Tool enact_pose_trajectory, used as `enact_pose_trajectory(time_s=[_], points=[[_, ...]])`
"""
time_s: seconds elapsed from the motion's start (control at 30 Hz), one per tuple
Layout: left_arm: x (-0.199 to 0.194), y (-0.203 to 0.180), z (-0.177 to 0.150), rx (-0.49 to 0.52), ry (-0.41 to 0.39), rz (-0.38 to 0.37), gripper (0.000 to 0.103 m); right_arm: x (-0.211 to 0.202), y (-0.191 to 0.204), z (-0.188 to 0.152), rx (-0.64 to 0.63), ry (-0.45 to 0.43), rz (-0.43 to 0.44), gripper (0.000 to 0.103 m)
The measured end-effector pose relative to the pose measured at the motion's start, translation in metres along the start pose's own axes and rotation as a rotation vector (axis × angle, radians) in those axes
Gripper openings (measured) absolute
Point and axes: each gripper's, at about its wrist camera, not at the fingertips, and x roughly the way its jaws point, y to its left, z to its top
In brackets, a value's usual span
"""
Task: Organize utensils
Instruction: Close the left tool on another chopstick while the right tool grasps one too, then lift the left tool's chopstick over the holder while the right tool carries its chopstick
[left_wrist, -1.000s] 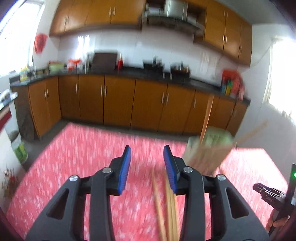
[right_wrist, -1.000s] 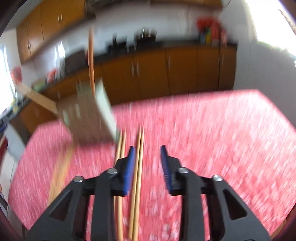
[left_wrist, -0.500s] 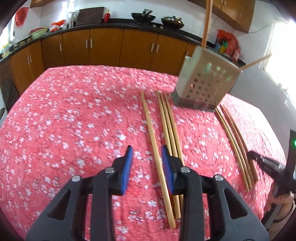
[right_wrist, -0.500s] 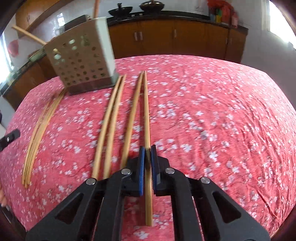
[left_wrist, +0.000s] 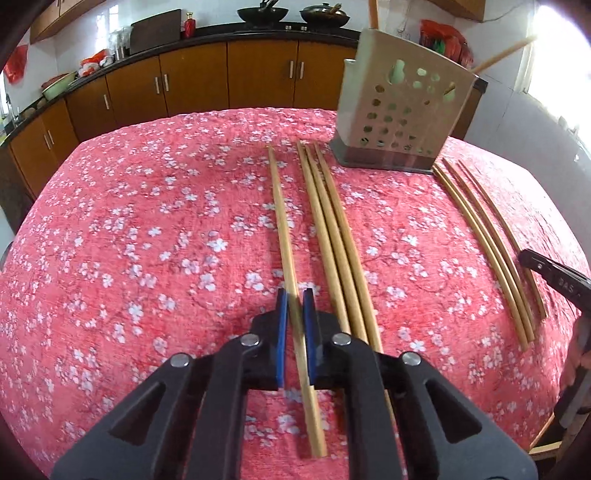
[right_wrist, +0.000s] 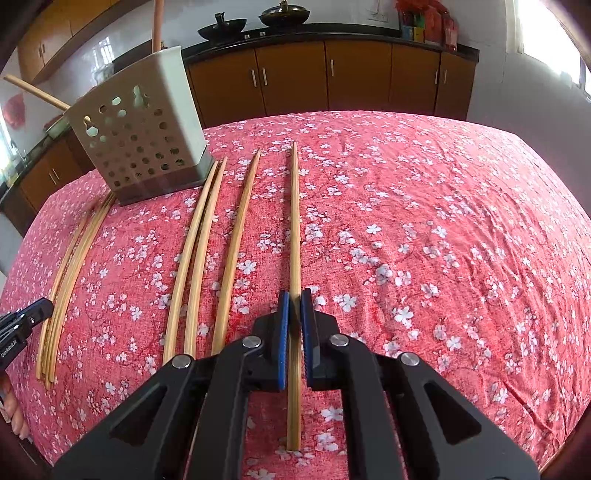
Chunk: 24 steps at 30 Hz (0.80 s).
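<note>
Left gripper (left_wrist: 294, 325) clamps one chopstick (left_wrist: 281, 221); right gripper (right_wrist: 294, 325) clamps another (right_wrist: 294, 221) — both still on the cloth. Holder (left_wrist: 402, 110) at 1 o'clock has two sticks; roughly nine remain — early stage.

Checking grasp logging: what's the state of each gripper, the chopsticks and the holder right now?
left gripper: shut on leftmost chopstick, which lies flat.
right gripper: shut on rightmost chopstick, which lies flat.
loose chopsticks: flat on tablecloth, ungripped.
utensil holder: standing on its base, two stored chopsticks sticking out.
</note>
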Motion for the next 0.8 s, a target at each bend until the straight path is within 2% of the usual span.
enact_pose_trajectory(time_s=[0.17, 0.4, 0.5, 0.8], points=[[0.006, 0.025, 0.012, -0.042, -0.001, 0.058, 0.009, 0.004, 0.005, 0.003, -0.037, -0.007, -0.018, 0.008], [0.013, 0.072, 0.028, -0.118, -0.030, 0.147, 0.010, 0.020, -0.019, 0.025, 0.023, -0.028, -0.089, 0.008], [0.012, 0.079, 0.029, -0.143, -0.034, 0.118, 0.010, 0.021, -0.021, 0.027, 0.025, -0.027, -0.088, 0.008], [0.013, 0.076, 0.031, -0.125, -0.032, 0.123, 0.014, 0.023, -0.017, 0.027, 0.009, -0.027, -0.108, 0.009]])
